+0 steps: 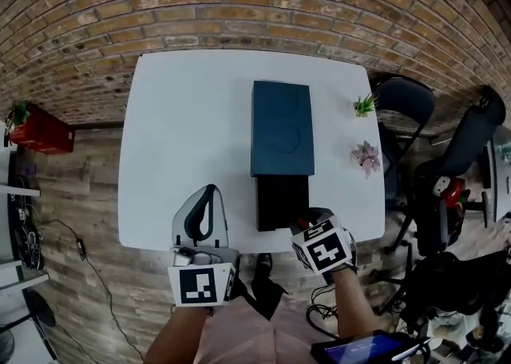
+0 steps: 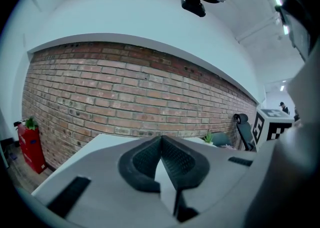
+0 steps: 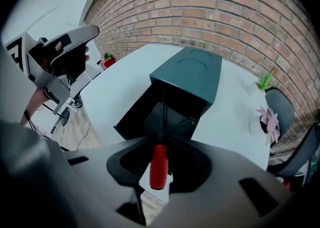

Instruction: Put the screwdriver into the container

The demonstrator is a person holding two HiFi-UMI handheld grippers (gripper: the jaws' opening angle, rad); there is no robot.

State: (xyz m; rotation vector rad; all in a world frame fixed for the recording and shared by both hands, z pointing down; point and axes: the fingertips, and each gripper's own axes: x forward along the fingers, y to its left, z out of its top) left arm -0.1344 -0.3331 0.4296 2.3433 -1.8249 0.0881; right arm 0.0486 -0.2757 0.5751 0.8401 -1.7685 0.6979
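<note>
Clamping one screwdriver [image 3: 158,166], the right gripper [image 3: 161,139] faces one container [image 3: 192,74], seemingly open.

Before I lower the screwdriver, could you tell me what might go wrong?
1. The right hand-held gripper pinches the screwdriver only by its red handle; it could tilt or slip out.
2. Its shaft points at the open black drawer of the container; catching the rim might shove the drawer along the table.
</note>
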